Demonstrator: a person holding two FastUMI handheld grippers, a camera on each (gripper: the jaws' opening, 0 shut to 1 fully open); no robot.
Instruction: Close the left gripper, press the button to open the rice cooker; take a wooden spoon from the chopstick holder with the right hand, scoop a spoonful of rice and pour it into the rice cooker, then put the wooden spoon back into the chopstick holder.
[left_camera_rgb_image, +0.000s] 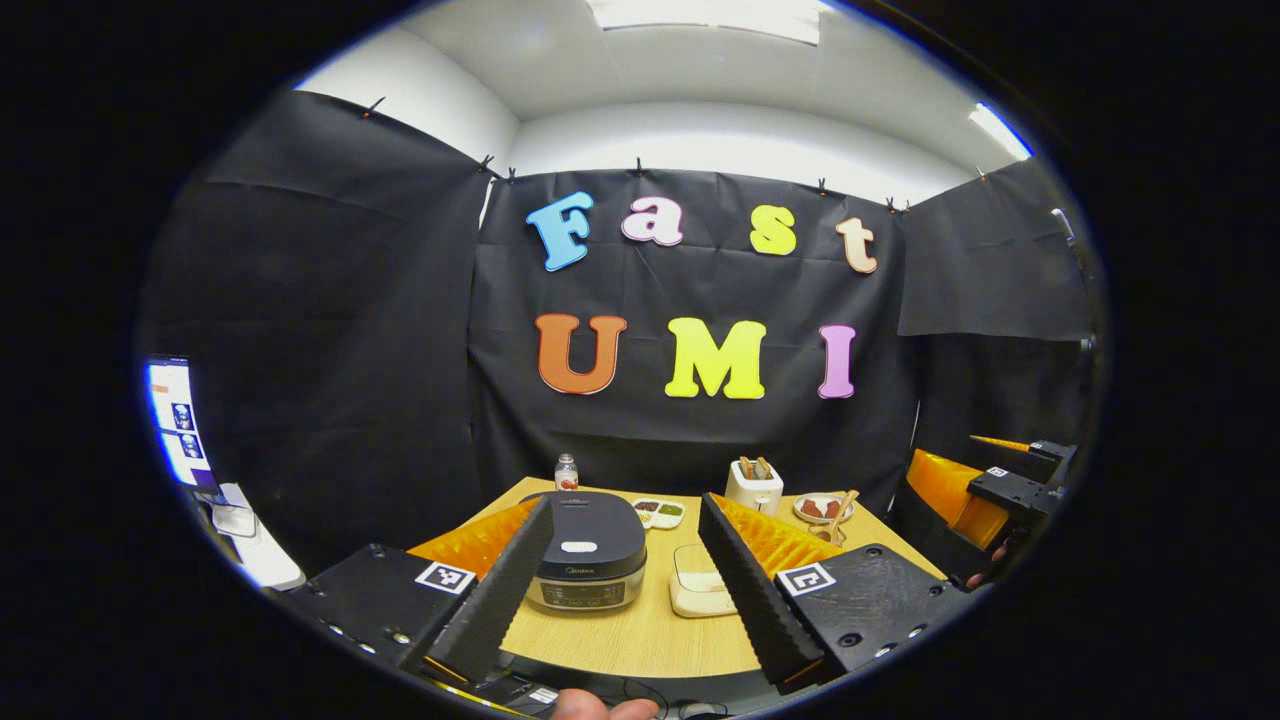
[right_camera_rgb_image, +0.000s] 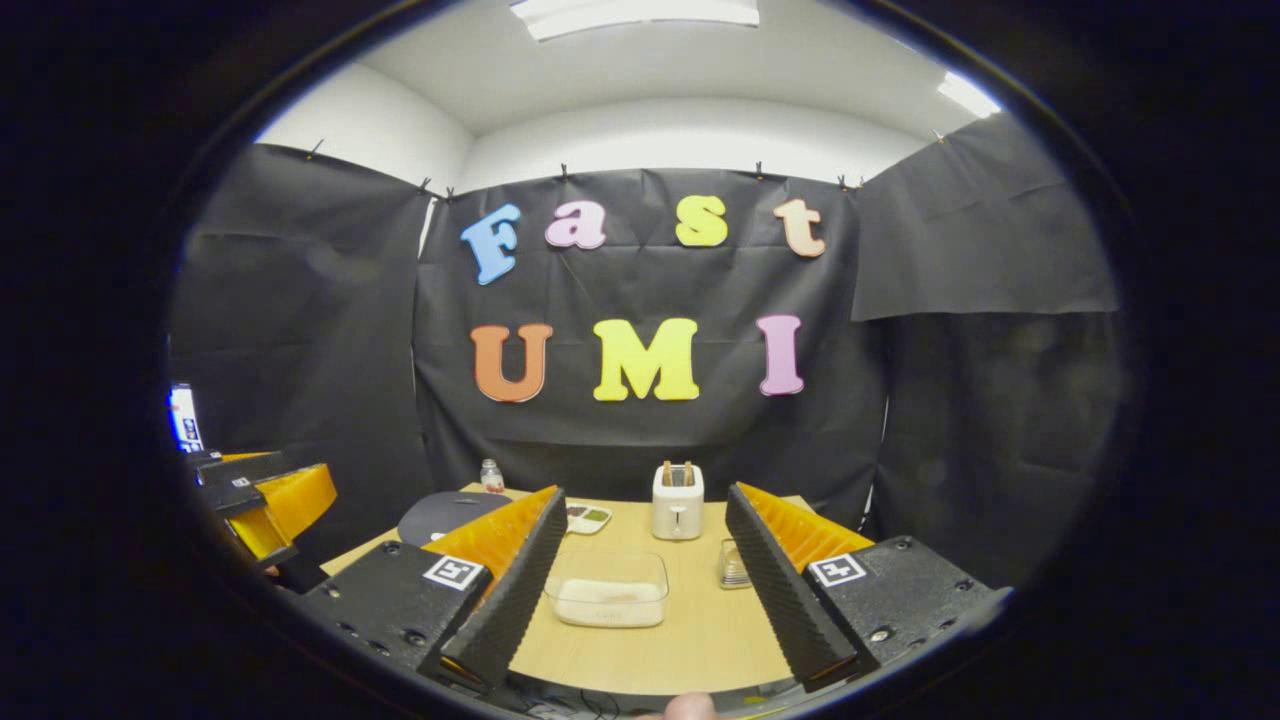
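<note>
Black lidded rice cooker (left_camera_rgb_image: 585, 552), brand unreadable; left claw (left_camera_rgb_image: 625, 585) and right claw (right_camera_rgb_image: 645, 590) gape wide, empty.

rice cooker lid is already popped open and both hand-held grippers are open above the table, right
Not quite. The rice cooker is closed: in the left gripper view its lid lies flat, with the button on top not yet pressed. The rest holds: the left hand-held gripper and the right hand-held gripper both have their fingers spread wide above the table.
</note>
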